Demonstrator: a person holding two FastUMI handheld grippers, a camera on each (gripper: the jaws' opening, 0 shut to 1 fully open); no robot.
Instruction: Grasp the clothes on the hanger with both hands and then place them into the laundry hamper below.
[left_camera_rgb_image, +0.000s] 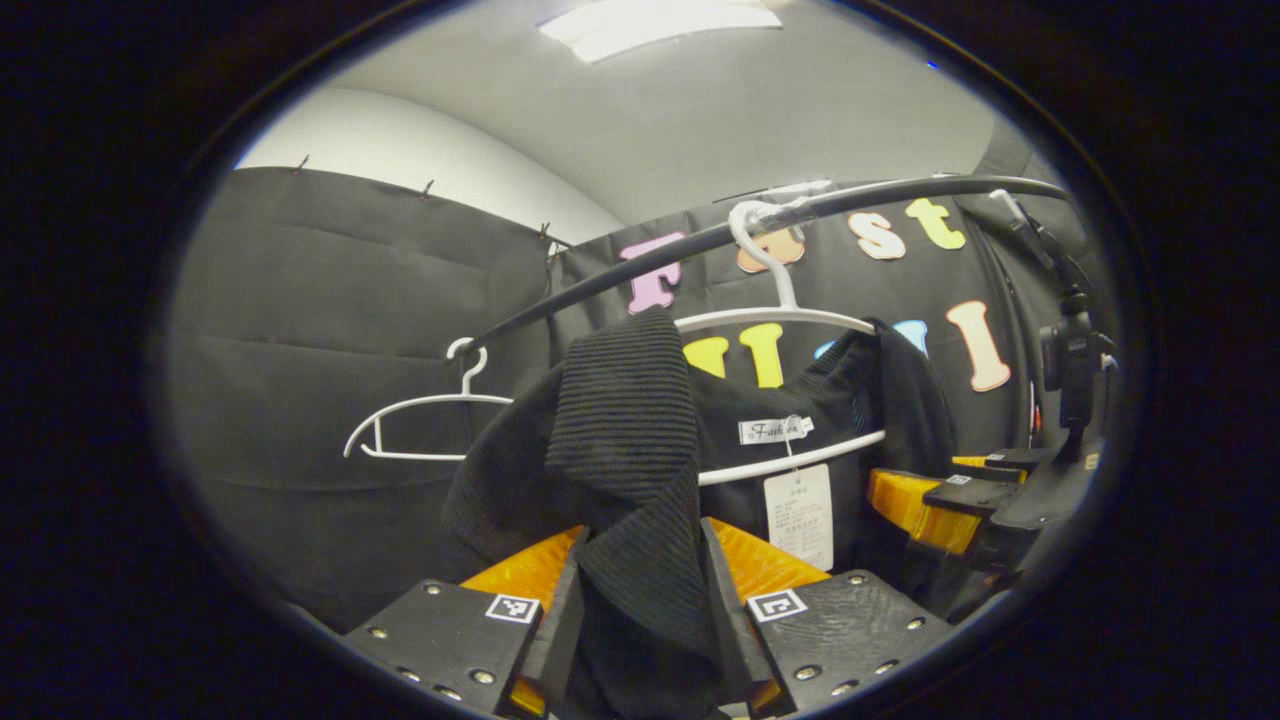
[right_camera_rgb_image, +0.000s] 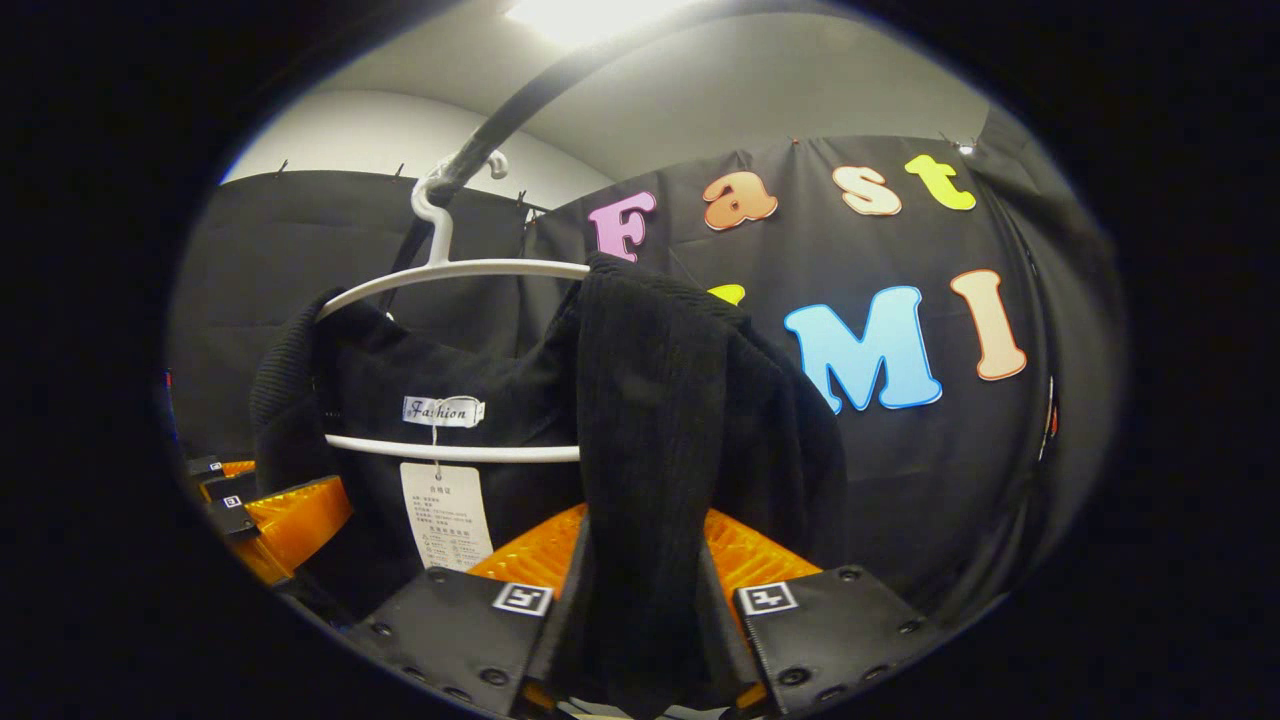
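Garment (left_camera_rgb_image: 640, 450) on hanger (left_camera_rgb_image: 790, 320), under rail (left_camera_rgb_image: 700, 240).

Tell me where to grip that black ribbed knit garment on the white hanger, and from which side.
Grip the black ribbed knit garment at its two shoulder folds, coming from below and in front. The fabric bunches into thick ridges over the white plastic hanger, so each fold fits between jaws. The left gripper and right gripper are each clamped on one.

orange fingers (left_camera_rgb_image: 535, 570), black screwed blocks, square markers
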